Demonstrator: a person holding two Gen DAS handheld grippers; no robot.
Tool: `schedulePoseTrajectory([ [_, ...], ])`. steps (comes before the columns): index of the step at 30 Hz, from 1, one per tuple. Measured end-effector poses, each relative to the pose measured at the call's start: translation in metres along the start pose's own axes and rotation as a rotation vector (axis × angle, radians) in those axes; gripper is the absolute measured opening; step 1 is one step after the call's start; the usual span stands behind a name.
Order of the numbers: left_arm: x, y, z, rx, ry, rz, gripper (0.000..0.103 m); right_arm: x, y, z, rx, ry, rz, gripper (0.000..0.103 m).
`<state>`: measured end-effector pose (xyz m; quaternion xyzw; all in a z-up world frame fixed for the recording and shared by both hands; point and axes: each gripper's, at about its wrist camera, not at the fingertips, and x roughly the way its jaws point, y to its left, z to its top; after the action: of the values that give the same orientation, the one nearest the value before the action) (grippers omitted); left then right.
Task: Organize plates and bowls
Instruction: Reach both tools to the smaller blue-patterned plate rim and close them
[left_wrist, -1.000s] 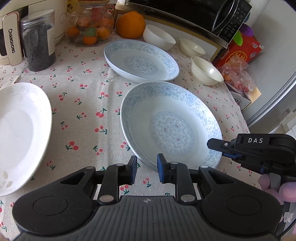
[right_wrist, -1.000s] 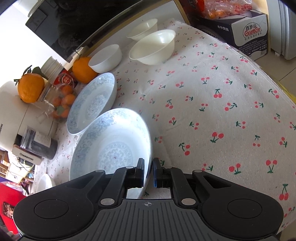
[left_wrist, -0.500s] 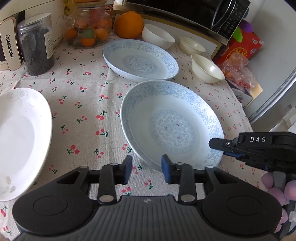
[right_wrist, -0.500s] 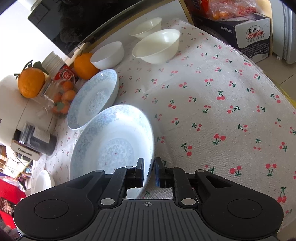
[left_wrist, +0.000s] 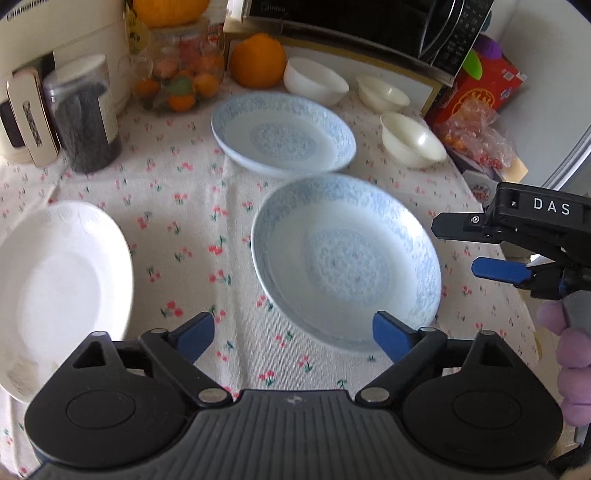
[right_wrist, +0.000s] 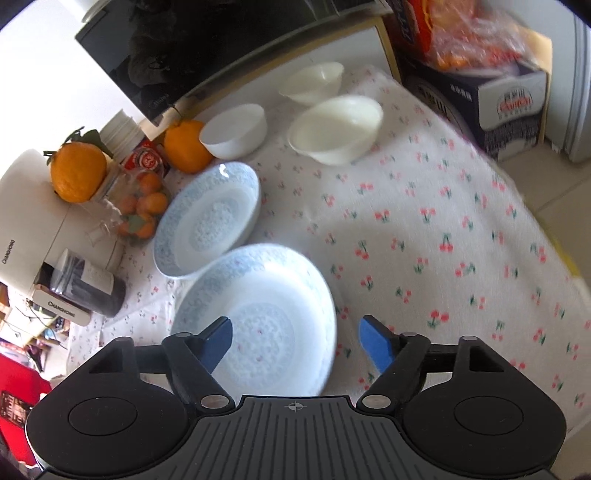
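Note:
A near blue-patterned plate (left_wrist: 347, 258) lies on the cherry tablecloth, with a second blue plate (left_wrist: 282, 136) behind it. A white plate (left_wrist: 59, 284) lies at the left. Three white bowls (left_wrist: 314, 79) (left_wrist: 382, 94) (left_wrist: 412, 140) stand at the back right. My left gripper (left_wrist: 295, 332) is open, just in front of the near plate's front rim. My right gripper (right_wrist: 295, 338) is open, its jaws either side of the near plate's (right_wrist: 258, 317) right rim. It also shows in the left wrist view (left_wrist: 480, 247) beside that rim. The far plate (right_wrist: 207, 218) and bowls (right_wrist: 334, 127) show beyond.
A microwave (left_wrist: 369, 26) stands at the back. Oranges (left_wrist: 258, 61), a fruit jar (left_wrist: 179, 70), a dark jar (left_wrist: 86, 118) and a white appliance (left_wrist: 55, 48) line the back left. Boxes and a snack bag (left_wrist: 476, 125) sit off the table's right edge.
Both grippers have opened wide from nearly shut. The right gripper had the near plate's rim between its fingers and has let it go. Both have drawn back a little.

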<state>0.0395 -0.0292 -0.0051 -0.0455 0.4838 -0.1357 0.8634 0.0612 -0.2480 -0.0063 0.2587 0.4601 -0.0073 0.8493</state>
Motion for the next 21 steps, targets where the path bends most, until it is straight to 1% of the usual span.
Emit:
schedulePoseTrajectory([
  [5,-0.009,0.004,0.021,-0.014,-0.051,0.028,0.1,-0.002,0.015,0.019,-0.065,-0.023,-0.021,0.082],
  [7,-0.01,0.007,0.031,-0.033,-0.059,0.035,0.101,0.0,0.019,0.026,-0.078,-0.032,-0.024,0.087],
  [10,-0.009,0.011,0.045,-0.063,-0.068,0.049,0.102,0.005,0.025,0.035,-0.097,-0.043,-0.027,0.088],
  [14,0.0,0.014,0.062,-0.07,-0.079,0.081,0.102,0.016,0.031,0.045,-0.112,-0.043,-0.024,0.088],
  [19,0.016,0.022,0.075,-0.078,-0.092,0.116,0.102,0.033,0.032,0.057,-0.094,-0.044,-0.008,0.09],
  [21,0.022,0.026,0.078,-0.076,-0.109,0.124,0.102,0.04,0.03,0.059,-0.088,-0.053,-0.006,0.091],
])
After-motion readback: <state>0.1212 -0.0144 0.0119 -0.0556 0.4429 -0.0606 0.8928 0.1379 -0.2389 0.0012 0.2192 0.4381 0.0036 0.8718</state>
